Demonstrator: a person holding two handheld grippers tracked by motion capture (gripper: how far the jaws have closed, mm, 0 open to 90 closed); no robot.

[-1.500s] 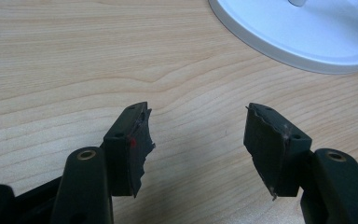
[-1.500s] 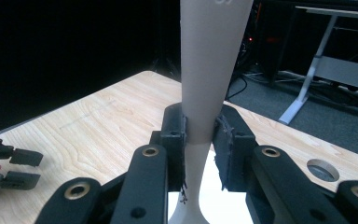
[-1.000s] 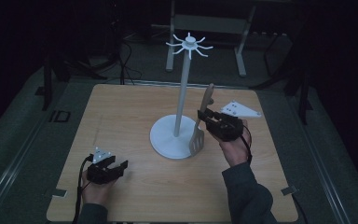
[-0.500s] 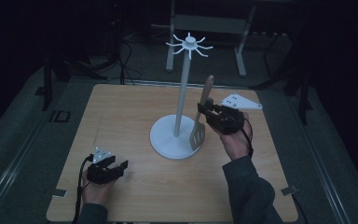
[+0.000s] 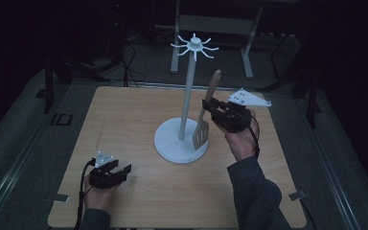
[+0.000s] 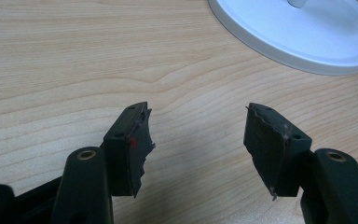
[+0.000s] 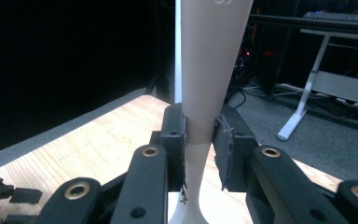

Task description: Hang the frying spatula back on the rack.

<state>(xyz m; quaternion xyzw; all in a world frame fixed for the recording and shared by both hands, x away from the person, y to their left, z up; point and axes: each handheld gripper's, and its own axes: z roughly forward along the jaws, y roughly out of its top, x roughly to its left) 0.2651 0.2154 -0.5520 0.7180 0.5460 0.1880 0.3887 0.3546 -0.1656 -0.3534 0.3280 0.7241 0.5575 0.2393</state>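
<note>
A slotted spatula (image 5: 207,111) with a wooden handle hangs upright in the air, blade down, just right of the white stand's pole (image 5: 187,98). My right gripper (image 5: 209,108) is shut on the spatula's neck; in the right gripper view the beige handle (image 7: 210,60) rises between the two pads (image 7: 176,140). The white stand has a round base (image 5: 177,143) and a ring of hooks (image 5: 194,46) at its top, well above the handle's tip. My left gripper (image 5: 122,171) rests on the table near the front left, open, with bare wood between its fingers (image 6: 130,144).
The wooden table (image 5: 124,120) has free room to the left and in front of the stand. The stand's white base (image 6: 303,32) lies ahead and to the right of the left gripper. A desk frame (image 5: 211,28) and cables sit on the dark floor behind.
My right gripper has lifted the spatula higher and turned it more upright beside the pole. The left gripper has stayed where it was.
</note>
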